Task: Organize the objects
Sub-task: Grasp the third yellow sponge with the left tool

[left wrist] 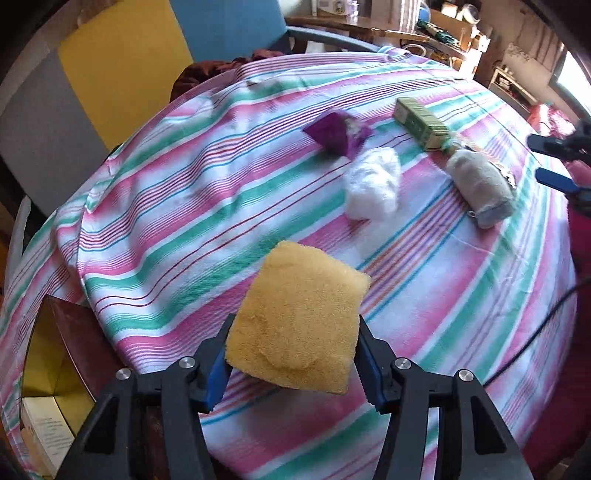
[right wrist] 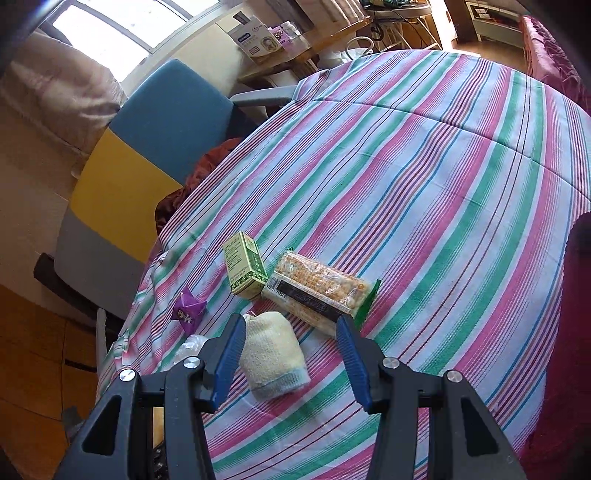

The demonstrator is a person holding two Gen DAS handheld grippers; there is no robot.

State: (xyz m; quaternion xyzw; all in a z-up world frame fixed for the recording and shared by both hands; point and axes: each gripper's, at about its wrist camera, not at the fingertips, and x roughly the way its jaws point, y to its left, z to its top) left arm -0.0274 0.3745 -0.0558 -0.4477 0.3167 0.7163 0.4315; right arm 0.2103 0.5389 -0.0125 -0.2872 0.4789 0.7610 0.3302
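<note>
My left gripper is shut on a yellow sponge and holds it above the striped tablecloth. Beyond it lie a purple packet, a white plastic wad, a green box and a rolled cream sock. My right gripper is open and empty, hovering just above the sock. In the right wrist view, a cracker pack, the green box and the purple packet lie past it. The right gripper also shows in the left wrist view.
An open cardboard box stands at the bed's near left edge. A blue and yellow chair stands beyond the bed's far side. A dark red cloth lies by the chair. Cluttered shelves stand at the back. A black cable runs at the right.
</note>
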